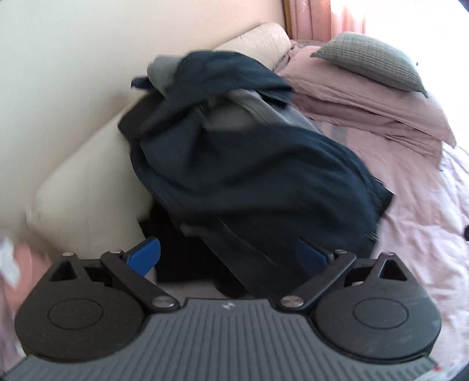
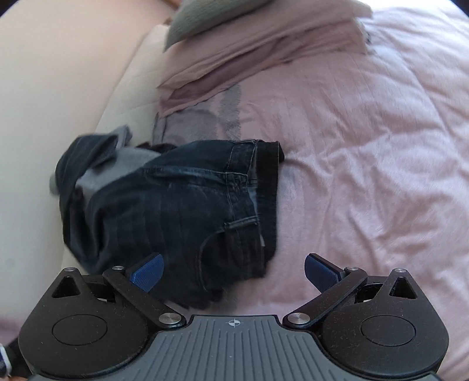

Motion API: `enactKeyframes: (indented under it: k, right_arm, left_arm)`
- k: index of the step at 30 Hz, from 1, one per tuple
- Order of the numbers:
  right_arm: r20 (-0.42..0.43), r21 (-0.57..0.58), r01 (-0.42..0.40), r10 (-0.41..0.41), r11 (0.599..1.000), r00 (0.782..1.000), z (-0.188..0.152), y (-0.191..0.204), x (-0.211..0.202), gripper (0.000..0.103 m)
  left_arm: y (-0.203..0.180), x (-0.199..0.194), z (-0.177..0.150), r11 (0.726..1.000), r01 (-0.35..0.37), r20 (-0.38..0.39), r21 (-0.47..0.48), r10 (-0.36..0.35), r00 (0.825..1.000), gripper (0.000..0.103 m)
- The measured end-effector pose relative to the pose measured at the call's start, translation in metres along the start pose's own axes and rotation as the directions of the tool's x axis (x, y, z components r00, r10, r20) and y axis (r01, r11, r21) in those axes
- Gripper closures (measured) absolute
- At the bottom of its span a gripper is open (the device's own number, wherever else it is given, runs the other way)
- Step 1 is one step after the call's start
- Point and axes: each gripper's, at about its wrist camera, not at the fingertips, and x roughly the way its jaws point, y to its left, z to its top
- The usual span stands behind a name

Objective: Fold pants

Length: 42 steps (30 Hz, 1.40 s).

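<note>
The pants (image 1: 249, 175) are dark blue jeans, bunched in a motion-blurred heap with grey lining showing, against the cream padded panel (image 1: 88, 190). A fold of them hangs down between the fingers of my left gripper (image 1: 227, 258), which stands open; cloth partly hides its right pad (image 1: 310, 258). In the right wrist view the pants (image 2: 176, 205) lie crumpled on the pink duvet (image 2: 366, 175), with the waistband (image 2: 263, 181) to the right. My right gripper (image 2: 233, 272) is open just in front of them. Its left pad (image 2: 146, 272) is over the denim and its right pad is over bare duvet.
Pink pillows (image 1: 366, 99) and a grey pillow (image 1: 372, 58) are stacked at the head of the bed, with a beige cushion (image 1: 258, 38) and pink curtains (image 1: 310, 17) behind. The cream padded panel (image 2: 58, 88) borders the bed on the left. Pink duvet spreads to the right.
</note>
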Motion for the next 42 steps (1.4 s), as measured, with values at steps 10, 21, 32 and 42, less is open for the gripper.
enactKeyframes:
  k: [10, 21, 32, 42]
  right_arm:
    - [0.113, 0.320, 0.081, -0.123, 0.944, 0.986, 0.001, -0.019, 0.037, 0.003]
    - [0.121, 0.608, -0.025, -0.061, 0.793, 0.991, -0.014, -0.063, 0.093, 0.003]
    - [0.101, 0.910, -0.132, 0.098, 0.394, 0.990, -0.048, -0.113, 0.195, 0.003]
    - [0.091, 0.573, -0.091, 0.047, 0.814, 0.995, -0.014, -0.046, 0.129, 0.088]
  left_arm:
    - [0.068, 0.113, 0.092, 0.971, 0.027, 0.094, 0.238, -0.051, 0.994, 0.006]
    - [0.072, 0.207, 0.134, 0.922, 0.063, 0.101, 0.382, -0.109, 0.989, 0.003]
    - [0.074, 0.215, 0.133, 0.932, 0.152, 0.083, 0.330, -0.189, 0.978, 0.084]
    - [0.072, 0.169, 0.138, 0.951, 0.168, 0.174, 0.261, -0.217, 0.961, 0.094]
